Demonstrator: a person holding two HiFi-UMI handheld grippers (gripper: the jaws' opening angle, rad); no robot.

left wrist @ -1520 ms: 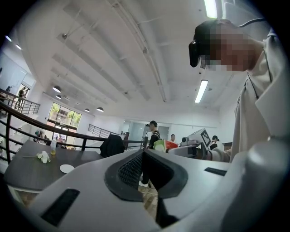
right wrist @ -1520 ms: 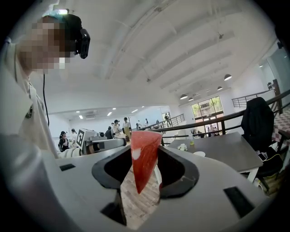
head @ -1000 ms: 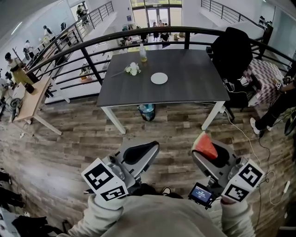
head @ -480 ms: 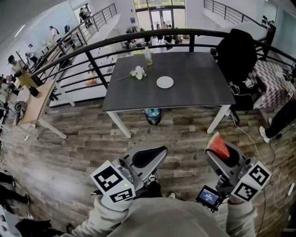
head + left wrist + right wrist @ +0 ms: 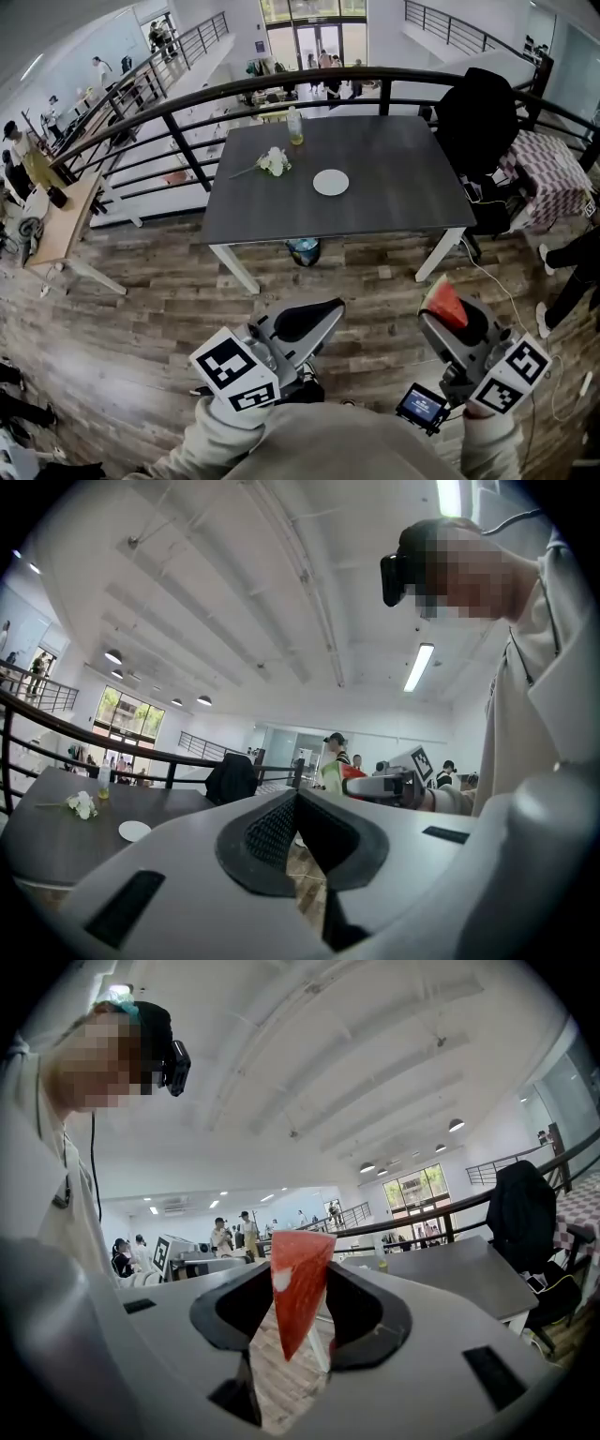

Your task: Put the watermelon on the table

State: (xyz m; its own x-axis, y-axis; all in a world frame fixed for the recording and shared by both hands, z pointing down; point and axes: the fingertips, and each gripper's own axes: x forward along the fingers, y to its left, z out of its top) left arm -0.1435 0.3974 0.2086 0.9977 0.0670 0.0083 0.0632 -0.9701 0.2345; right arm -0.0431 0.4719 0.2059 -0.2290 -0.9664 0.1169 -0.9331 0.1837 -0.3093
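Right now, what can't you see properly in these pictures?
- The bottle: head view, its label is too small to read.
- The blue thing under the table: head view, the table edge covers its top, so I can't tell what it is.
- The watermelon: head view, its lower part is hidden inside the right gripper.
- The little screen on that gripper: head view, too small to read.

Brightness: your hall is evenly bright, daylight from the tall windows (image 5: pixel 314 19) joined by ceiling strip lamps (image 5: pixel 419 667)
Shadows: soft, only a faint one beneath the table (image 5: pixel 394 178)
Glare: the lamps burn out to plain white
Distortion: fisheye bows the railing (image 5: pixel 281 84) into an arc; your two gripper views are ringed in black
Focus: surfaces nearest each gripper-view lens look soft, the distance sharper
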